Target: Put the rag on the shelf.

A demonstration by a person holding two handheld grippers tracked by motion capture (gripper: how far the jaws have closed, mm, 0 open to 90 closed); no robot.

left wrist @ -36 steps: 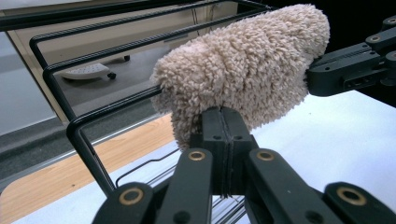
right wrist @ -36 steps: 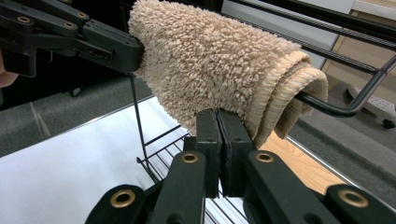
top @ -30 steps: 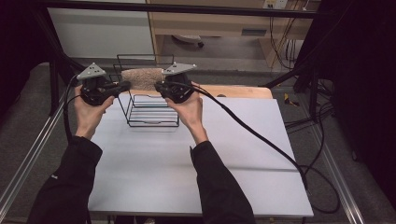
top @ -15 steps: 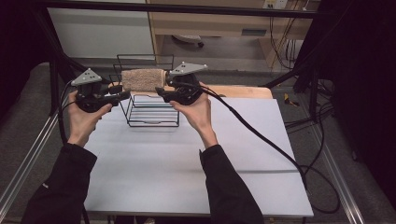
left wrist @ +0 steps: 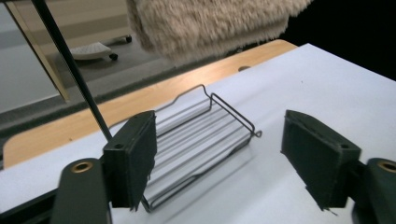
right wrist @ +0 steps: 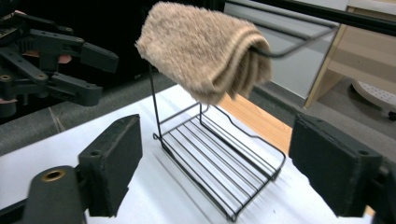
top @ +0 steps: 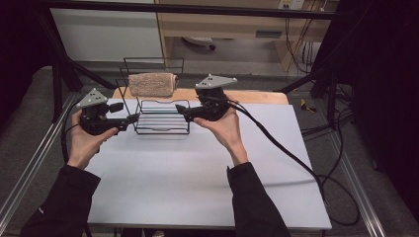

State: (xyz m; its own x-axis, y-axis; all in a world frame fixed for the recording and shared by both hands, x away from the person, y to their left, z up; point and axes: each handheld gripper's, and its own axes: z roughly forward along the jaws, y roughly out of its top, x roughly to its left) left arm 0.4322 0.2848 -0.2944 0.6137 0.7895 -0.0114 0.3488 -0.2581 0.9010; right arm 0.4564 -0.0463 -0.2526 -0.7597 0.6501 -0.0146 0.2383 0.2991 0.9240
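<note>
We see beige towel (top: 152, 84) draped over top bar of wire rack (top: 163, 118) near desk's (top: 197, 168) far edge. Left gripper (top: 132, 118) and right gripper (top: 181, 109) flank rack, jaws apart, empty. Risk: bumped rack tips, towel slides off.

Beige towel (right wrist: 205, 51) (fluffy), black wire rack (right wrist: 219, 172), white table (top: 197, 168)

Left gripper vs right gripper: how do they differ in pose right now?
In the high view, the left gripper sits lower and nearer the person, beside the wire rack's left side; the right gripper sits higher, at the rack's right side. The left points right, the right points left. Shared: both have jaws open and empty, clear of the towel draped on the rack's top bar.
</note>
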